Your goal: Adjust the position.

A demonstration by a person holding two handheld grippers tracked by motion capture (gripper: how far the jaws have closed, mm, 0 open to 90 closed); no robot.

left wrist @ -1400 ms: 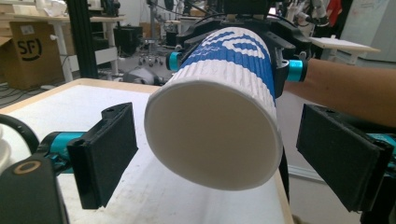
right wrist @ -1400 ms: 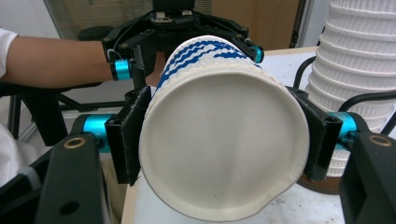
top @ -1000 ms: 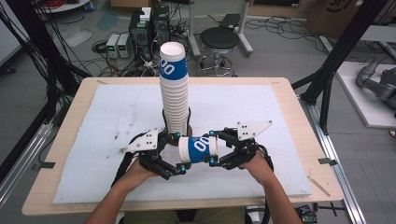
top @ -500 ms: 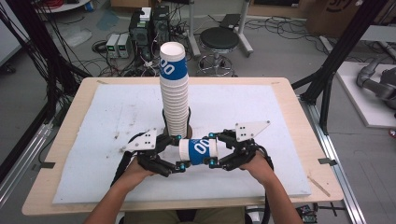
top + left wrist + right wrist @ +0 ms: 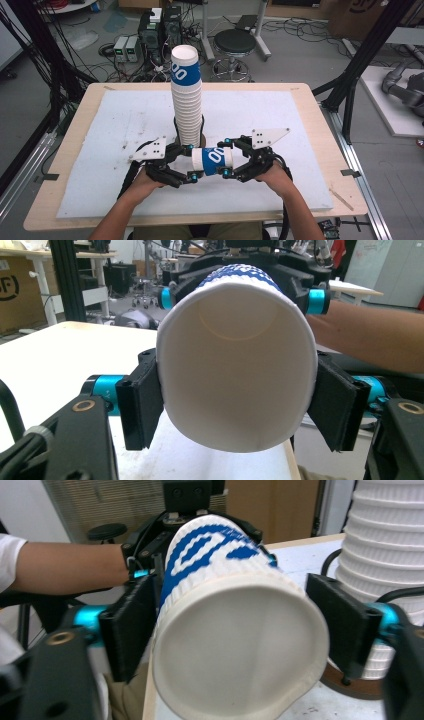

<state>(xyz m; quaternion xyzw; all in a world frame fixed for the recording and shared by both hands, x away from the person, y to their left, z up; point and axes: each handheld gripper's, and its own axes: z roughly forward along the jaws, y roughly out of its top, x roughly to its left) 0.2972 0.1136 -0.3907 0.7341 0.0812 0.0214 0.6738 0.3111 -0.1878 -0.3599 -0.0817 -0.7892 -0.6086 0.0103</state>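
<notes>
Little has shifted: both tools hold the sideways cup [image 5: 212, 161] just above the surface [image 5: 300, 130]. Left tool [image 5: 188, 162] pinches its mouth, deforming it; right tool [image 5: 227, 157] flanks its base loosely, perhaps for handover. Behind stands the stack [image 5: 187, 100].

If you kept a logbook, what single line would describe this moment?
paper cup: held sideways | left gripper: shut on rim end | right gripper: open around base end | cup stack: upright behind

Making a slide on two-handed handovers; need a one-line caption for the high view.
Left gripper and right gripper hold a sideways paper cup before a tall cup stack.
</notes>
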